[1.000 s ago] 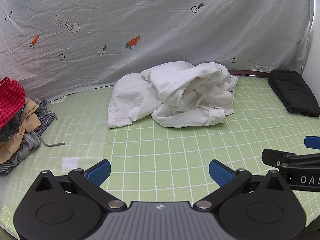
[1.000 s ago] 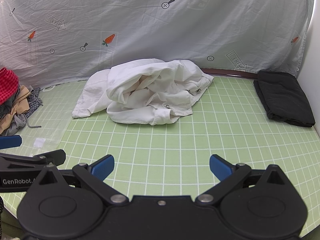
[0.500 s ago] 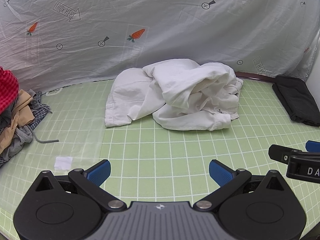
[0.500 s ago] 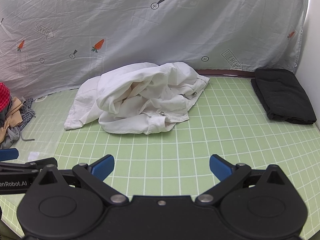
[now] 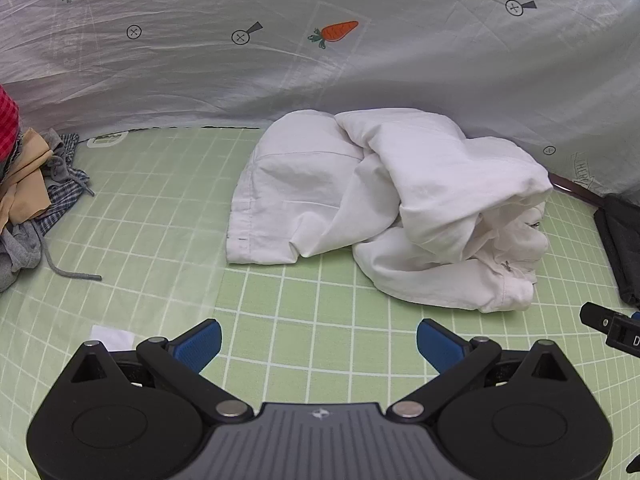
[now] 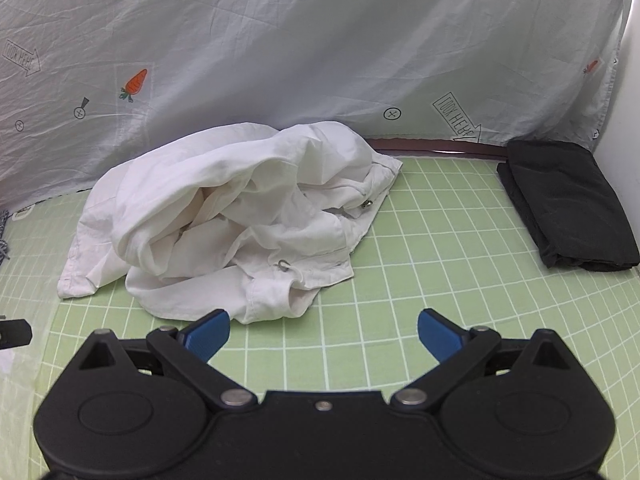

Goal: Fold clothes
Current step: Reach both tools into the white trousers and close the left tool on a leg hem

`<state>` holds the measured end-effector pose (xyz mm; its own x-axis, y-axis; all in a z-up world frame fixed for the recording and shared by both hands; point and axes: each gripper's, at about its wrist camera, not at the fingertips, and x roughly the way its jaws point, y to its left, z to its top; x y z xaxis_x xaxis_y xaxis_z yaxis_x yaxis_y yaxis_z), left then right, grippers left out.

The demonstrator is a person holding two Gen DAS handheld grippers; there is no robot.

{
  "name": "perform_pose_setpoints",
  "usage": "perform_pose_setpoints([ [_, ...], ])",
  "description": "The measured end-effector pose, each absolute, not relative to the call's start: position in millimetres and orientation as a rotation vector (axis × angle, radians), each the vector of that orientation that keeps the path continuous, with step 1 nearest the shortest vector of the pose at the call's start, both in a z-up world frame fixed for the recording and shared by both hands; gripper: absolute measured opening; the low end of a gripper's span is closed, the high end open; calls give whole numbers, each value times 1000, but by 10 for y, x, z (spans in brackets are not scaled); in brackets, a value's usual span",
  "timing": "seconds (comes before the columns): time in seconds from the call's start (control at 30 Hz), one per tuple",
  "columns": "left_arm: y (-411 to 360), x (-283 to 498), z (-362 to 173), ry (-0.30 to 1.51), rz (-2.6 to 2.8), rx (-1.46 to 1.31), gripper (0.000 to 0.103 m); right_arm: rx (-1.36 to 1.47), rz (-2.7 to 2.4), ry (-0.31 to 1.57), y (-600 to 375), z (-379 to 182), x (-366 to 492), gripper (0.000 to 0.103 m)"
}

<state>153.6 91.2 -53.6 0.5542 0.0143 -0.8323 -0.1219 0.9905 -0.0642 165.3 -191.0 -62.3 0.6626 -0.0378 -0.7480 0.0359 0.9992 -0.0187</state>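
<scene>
A crumpled white garment [image 5: 392, 204] [image 6: 240, 216] lies in a heap on the green grid mat [image 5: 160, 216] [image 6: 440, 256], with small metal fasteners showing on its right side. My left gripper [image 5: 318, 342] hovers open over bare mat, a short way in front of the heap. My right gripper [image 6: 324, 330] is open too; its left blue fingertip [image 6: 208, 332] is close to the garment's near hem, with nothing between the jaws. The right gripper's tip [image 5: 608, 324] shows at the right edge of the left wrist view.
A folded black garment [image 6: 564, 204] [image 5: 624, 240] lies at the mat's right, next to a white wall. A pile of mixed clothes [image 5: 28, 192] with a red checked piece sits at the left. A carrot-print sheet [image 5: 320, 40] hangs behind.
Both grippers have moved forward toward the white garment, which now looks larger in both views. Both stay open. The garment itself has not moved.
</scene>
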Motion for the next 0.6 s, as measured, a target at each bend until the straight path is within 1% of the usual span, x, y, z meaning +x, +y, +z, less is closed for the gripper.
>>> perform_pose_setpoints([
  [0.07,1008,1701,-649,1008,89,-107,96,-13,-56,859,-1927,-730,1845,95],
  [0.17,1190,1992,-878,1055,114,-98,87,20,-60,879,-1971,-897,2130,86],
  [0.2,1249,2085,-952,1068,122,-93,80,47,-53,892,-1981,-964,2223,80],
  [0.23,1301,2176,-1019,1076,131,-89,76,76,-46,906,-1991,-1031,2318,72],
  [0.3,1390,2347,-1137,1083,148,-86,74,142,-48,932,-1986,-1161,2454,65],
  [0.43,1503,2559,-1270,1082,168,-138,73,259,-97,960,-1917,-1391,2630,64],
  [0.6,1625,2767,-1403,1081,186,-227,75,344,-140,965,-1803,-1483,2658,65],
])
